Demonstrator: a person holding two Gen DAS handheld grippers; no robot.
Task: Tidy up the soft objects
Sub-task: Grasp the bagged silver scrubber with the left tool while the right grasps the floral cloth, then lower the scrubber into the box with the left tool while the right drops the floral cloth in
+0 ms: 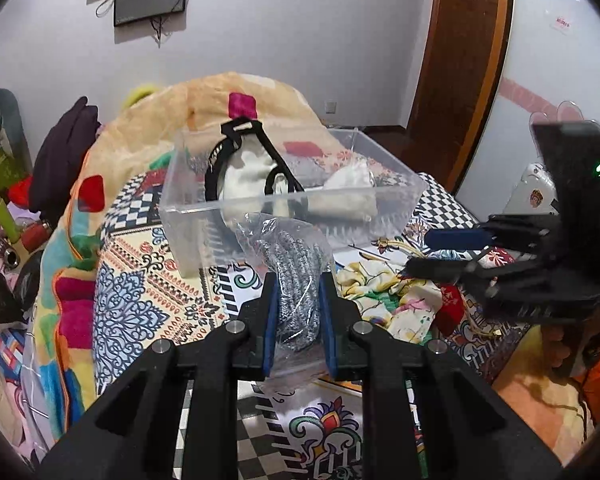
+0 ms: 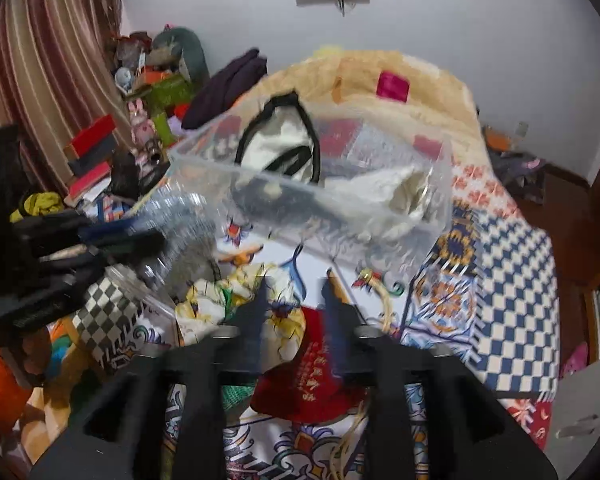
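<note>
Bin holds pale cloths, black-strapped bag.

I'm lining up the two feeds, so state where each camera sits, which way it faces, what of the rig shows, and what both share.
Left wrist: on the left gripper, facing the bin; its fingers clamp a bagged knit; the right gripper shows at right.
Right wrist: on the right gripper, jaws apart, above a red cloth, facing the bin; the left gripper shows at left.
Shared: bin, bagged knit, bed.

One clear bin, one bagged grey knit, one red pouch, two grippers.
</note>
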